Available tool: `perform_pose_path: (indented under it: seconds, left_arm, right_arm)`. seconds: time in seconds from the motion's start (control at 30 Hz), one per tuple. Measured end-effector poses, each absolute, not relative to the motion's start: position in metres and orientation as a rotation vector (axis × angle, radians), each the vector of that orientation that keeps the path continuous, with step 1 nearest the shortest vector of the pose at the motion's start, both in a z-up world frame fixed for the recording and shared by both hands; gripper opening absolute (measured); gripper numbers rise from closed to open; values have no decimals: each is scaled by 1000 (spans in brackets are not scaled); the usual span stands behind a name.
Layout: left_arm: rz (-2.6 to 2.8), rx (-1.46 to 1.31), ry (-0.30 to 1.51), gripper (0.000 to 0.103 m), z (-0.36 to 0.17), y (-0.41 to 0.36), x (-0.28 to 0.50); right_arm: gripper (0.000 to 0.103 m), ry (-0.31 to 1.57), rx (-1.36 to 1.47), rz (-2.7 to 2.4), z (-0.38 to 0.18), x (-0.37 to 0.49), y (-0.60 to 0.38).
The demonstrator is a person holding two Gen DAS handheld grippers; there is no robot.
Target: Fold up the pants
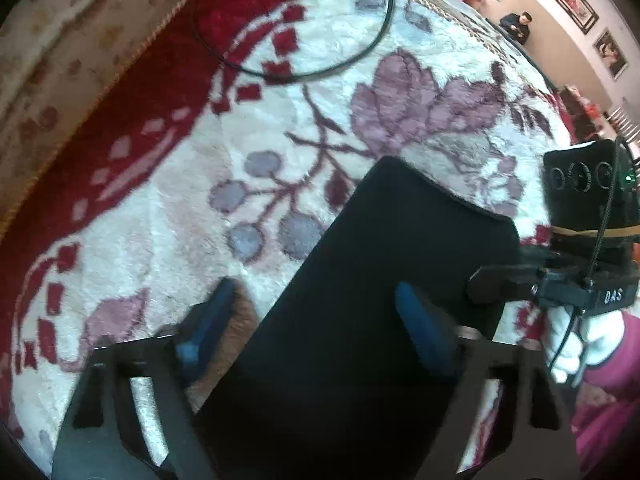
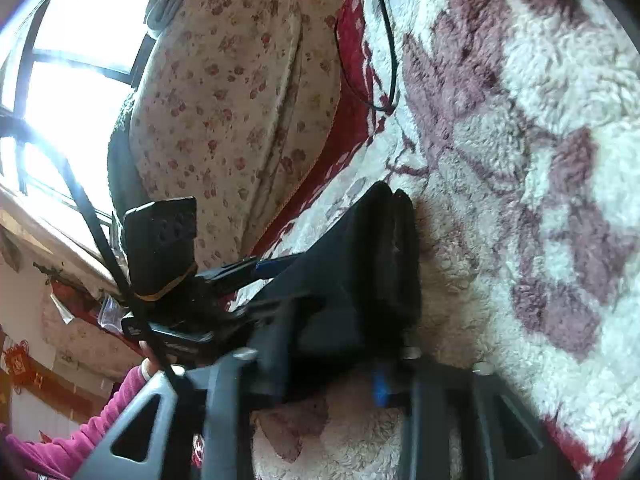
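Black pants (image 1: 384, 280) lie on floral blanket (image 1: 280, 128) as narrow folded strip. Left gripper (image 1: 316, 312) spread, straddling strip. Right gripper (image 2: 320, 344) apparently pinching cloth edge; blurred. Final folds remain.

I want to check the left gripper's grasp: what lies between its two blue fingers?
In the left wrist view, the black pants fill much of the gap between the left gripper's fingers, over the floral blanket.

white "das" on the right gripper (image 1: 496, 280)
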State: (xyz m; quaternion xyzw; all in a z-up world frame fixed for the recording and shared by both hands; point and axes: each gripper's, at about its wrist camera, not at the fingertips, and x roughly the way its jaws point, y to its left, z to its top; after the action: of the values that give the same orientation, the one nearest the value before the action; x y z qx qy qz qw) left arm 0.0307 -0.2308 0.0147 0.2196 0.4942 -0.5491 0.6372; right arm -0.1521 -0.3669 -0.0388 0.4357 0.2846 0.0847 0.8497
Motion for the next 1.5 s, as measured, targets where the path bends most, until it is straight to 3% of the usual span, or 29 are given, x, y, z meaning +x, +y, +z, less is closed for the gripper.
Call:
perform_pose_path:
  seconds: [0.03,0.07,0.13,0.53,0.8,1.0,1.2,1.4,1.5]
  left_arm:
    - [-1260,461,1129,30,17,-228,33]
    - [-1278,422,1151,19,19,-227,35]
    - [-1282,412,1142,15,21,-225,35]
    - [-1252,297,967,11,85,-172,25]
    - [-1169,206,856,10,146,-87,21]
    - [-1064,138,826,9,161,-15,21]
    - [-915,30,882,9,130,59,32]
    - [-673,-130,969,9,79,148,48]
    - [-599,-216,1003,9,62,183,48]
  right_arm:
    - [21,597,910,187,-38,-152,-365]
    - [19,590,910,197,-36,-152,-365]
    - [17,562,923,224,-34,-155,-365]
    - [16,445,793,343,27,-163,-330]
    - [16,410,666,526,88,-152,-265]
    - [16,441,565,669,113,-124,-194]
    - [16,550,513,771,94,-94,-126]
    - [16,717,419,769,37,-47,-56]
    - [25,863,408,735,-2,-26,-27]
